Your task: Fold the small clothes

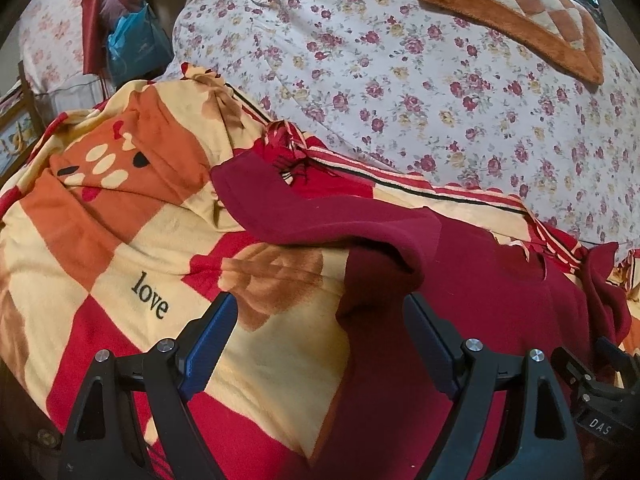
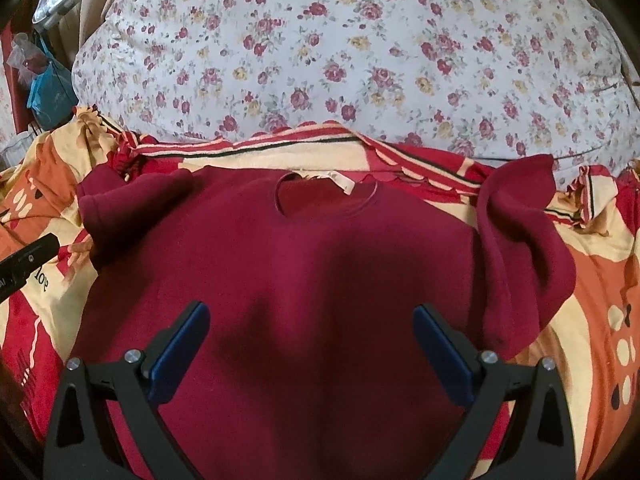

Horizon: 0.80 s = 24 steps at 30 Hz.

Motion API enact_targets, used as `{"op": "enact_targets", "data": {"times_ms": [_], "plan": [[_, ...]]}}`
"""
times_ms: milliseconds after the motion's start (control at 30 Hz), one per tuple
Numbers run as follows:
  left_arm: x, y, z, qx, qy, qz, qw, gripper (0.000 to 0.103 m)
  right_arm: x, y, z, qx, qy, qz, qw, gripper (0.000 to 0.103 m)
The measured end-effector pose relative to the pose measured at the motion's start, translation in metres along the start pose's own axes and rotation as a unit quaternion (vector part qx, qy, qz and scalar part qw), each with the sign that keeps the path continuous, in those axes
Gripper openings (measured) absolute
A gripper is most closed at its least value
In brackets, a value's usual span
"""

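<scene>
Above the chest of the maroon sweater (image 2: pixel 320 264), the right gripper (image 2: pixel 312 320) hangs with jaws wide and empty; the left gripper (image 1: pixel 320 316), equally wide, hovers at its side edge. The sweater lies flat, neckline away, on a patterned blanket (image 1: pixel 120 240) beside a floral quilt (image 2: pixel 340 60)
</scene>
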State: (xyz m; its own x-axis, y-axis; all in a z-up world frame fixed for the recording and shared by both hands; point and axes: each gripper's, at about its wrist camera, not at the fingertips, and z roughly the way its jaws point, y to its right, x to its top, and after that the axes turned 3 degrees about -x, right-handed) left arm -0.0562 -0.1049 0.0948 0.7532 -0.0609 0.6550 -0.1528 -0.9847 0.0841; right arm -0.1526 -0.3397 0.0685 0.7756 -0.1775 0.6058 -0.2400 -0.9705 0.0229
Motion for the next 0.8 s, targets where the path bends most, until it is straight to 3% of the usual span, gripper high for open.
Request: {"op": "enact_targets", "data": {"times_ms": [800], "plan": [[0.007,-0.009,0.002,-0.004,0.002,-0.006,1.0000,0.067,-0.001,-0.003,0.006,0.002,-0.006,0.003,1.000,0.103]]}}
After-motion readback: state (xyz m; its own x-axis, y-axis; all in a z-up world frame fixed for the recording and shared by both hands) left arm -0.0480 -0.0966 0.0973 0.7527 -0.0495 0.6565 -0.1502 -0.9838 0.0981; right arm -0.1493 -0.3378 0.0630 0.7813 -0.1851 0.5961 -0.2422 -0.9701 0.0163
